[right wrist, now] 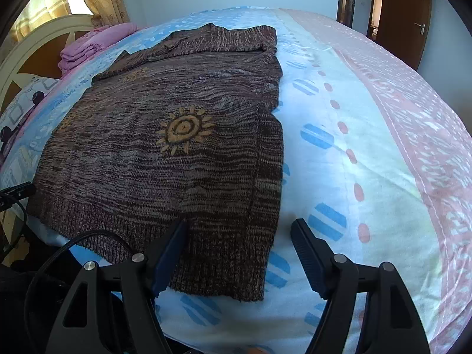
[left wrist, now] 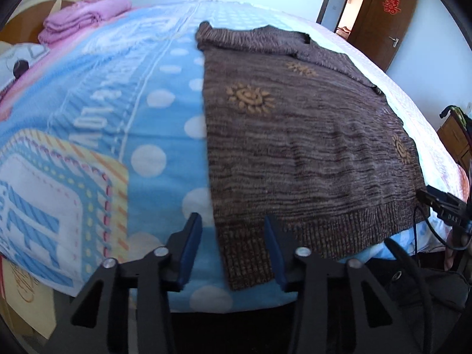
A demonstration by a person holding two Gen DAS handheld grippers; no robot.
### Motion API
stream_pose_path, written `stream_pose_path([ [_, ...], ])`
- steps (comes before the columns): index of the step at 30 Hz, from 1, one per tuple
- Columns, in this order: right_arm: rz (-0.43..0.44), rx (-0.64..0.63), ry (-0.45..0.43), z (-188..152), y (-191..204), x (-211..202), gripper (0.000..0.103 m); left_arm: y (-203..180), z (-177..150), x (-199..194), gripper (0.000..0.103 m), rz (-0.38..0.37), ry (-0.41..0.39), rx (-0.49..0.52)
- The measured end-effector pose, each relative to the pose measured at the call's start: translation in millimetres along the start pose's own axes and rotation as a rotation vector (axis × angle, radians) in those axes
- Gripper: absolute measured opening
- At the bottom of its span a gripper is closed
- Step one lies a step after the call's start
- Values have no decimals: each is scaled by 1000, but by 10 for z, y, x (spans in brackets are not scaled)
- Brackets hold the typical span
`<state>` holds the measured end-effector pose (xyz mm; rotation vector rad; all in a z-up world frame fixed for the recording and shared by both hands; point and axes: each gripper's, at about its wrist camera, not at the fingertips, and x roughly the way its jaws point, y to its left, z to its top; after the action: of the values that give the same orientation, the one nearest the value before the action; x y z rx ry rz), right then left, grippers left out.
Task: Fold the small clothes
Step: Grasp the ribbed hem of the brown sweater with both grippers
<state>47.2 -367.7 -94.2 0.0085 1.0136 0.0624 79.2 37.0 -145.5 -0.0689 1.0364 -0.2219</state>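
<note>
Left gripper: jaws apart, nothing pinched; the near left corner of the sweater's ribbed hem lies between the blue pads, with no pad pressing on it that I can see.
Right gripper: jaws spread wide and empty, straddling the hem's near right corner (the left pad lies over the knit, the right one over bare blanket).
Sweater: brown marled knit with tan sun motifs, spread flat on the bed, hem nearest, collar at the far end, one sleeve folded across the top.
Blanket: blue fleece with white dots, under the sweater.
Pink stack: folded cloth at the far left by the headboard, well apart from the sweater.
Door: brown, open, far right.
</note>
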Motion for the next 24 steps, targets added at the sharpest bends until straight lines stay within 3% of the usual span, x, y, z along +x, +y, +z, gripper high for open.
stream_pose_path([
  [8, 73, 45, -12, -127, -169, 7, 77, -102, -69, 49, 40, 54, 0, 52],
  [11, 73, 56, -14, -151, -171, -5, 77, -136, -100, 46, 34, 54, 3, 69],
  [15, 83, 72, -4, -168, -186, -37, 77, -184, -126, 38, 17, 37, 7, 93],
  [18, 88, 63, 2, -176, -173, -45, 73, -201, -133, 41, 12, 25, 10, 103],
  [21, 73, 28, 3, -193, -111, -59, 61, -185, -117, 34, 10, -4, 7, 92],
  [23, 102, 12, -4, -191, -84, -95, 35, -170, -102, 25, 9, -23, 5, 87],
  [24, 139, 12, -4, -189, -79, -115, 16, -160, -94, 12, 9, -31, 3, 83],
])
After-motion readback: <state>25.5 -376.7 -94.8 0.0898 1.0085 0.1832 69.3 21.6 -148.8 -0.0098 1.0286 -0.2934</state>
